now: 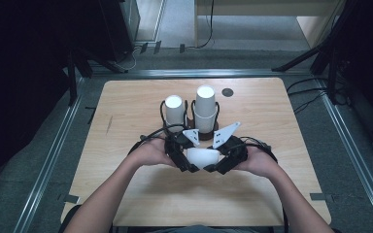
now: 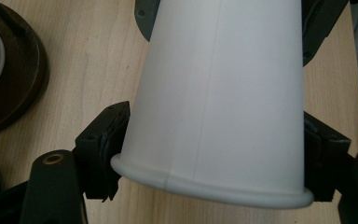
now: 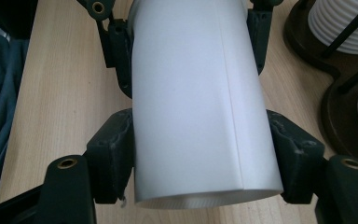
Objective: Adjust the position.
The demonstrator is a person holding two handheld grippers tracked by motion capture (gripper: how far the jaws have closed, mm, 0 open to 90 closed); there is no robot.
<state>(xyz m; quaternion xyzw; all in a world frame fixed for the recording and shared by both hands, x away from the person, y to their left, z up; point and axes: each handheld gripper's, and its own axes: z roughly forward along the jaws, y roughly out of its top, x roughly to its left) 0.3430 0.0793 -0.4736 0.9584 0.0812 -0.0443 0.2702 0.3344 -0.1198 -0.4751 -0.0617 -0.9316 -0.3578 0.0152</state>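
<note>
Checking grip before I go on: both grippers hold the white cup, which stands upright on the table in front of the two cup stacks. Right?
Not quite. The cup lies on its side, held level between the left gripper and right gripper, as the high view shows. Both do grip it, in front of the two cup stacks.

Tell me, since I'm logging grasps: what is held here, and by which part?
A white paper cup, lying sideways: the left hand-held gripper clamps its rim end, the right hand-held gripper its base end.
</note>
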